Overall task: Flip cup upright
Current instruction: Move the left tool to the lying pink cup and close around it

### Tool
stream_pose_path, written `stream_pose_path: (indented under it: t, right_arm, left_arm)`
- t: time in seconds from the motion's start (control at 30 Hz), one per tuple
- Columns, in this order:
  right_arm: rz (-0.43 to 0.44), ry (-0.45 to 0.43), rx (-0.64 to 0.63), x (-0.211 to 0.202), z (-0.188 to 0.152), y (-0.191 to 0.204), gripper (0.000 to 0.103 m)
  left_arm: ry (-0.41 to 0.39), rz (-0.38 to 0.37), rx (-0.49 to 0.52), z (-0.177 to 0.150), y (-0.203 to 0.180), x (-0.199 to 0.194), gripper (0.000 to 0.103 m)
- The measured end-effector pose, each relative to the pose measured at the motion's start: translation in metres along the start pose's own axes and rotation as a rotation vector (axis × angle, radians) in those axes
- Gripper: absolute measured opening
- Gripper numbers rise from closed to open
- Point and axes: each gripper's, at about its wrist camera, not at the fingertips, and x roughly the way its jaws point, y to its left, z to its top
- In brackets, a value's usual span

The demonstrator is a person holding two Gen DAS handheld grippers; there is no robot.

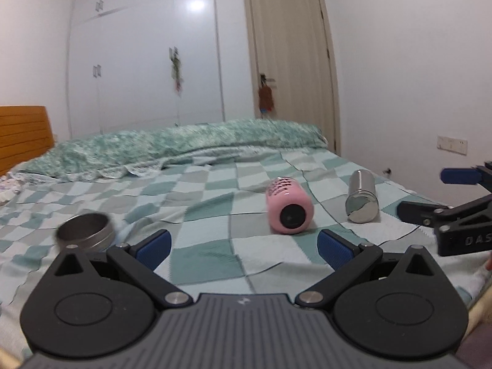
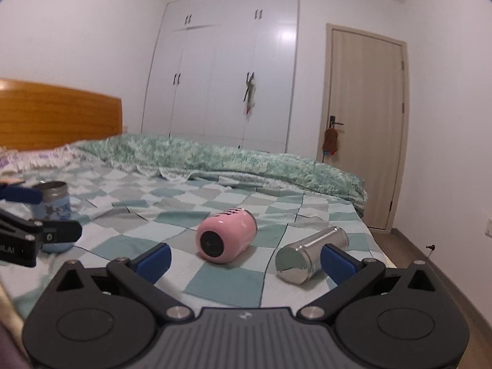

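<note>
A pink cup (image 1: 289,207) lies on its side on the checked bedspread (image 1: 203,255), its black base toward me; it also shows in the right wrist view (image 2: 226,235). A steel cup (image 1: 361,196) lies on its side to the right of it, and in the right wrist view (image 2: 310,255) its base faces me. My left gripper (image 1: 244,246) is open and empty, short of the pink cup. My right gripper (image 2: 246,258) is open and empty, its right finger beside the steel cup. A blue cup with a steel rim (image 2: 55,212) stands upright at the left.
The rim of the blue cup (image 1: 86,230) shows at the left of the left wrist view. A green quilt (image 2: 215,156) lies folded along the far side of the bed. The wooden headboard (image 2: 58,113) is at the left. The bed's right edge drops to the floor (image 2: 430,264).
</note>
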Motion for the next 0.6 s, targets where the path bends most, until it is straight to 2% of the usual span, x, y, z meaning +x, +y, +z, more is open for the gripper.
stream_pose_path:
  t: [0.3, 0.6]
  right_arm:
    - [0.025, 0.081, -0.065, 0.088, 0.022, -0.040, 0.103]
    - [0.107, 0.181, -0.118, 0.171, 0.031, -0.071, 0.103]
  left_arm:
    - [0.140, -0.040, 0.031, 0.049, -0.017, 0.087, 0.103]
    - [0.303, -0.042, 0.043, 0.077, -0.033, 0.185, 0.103]
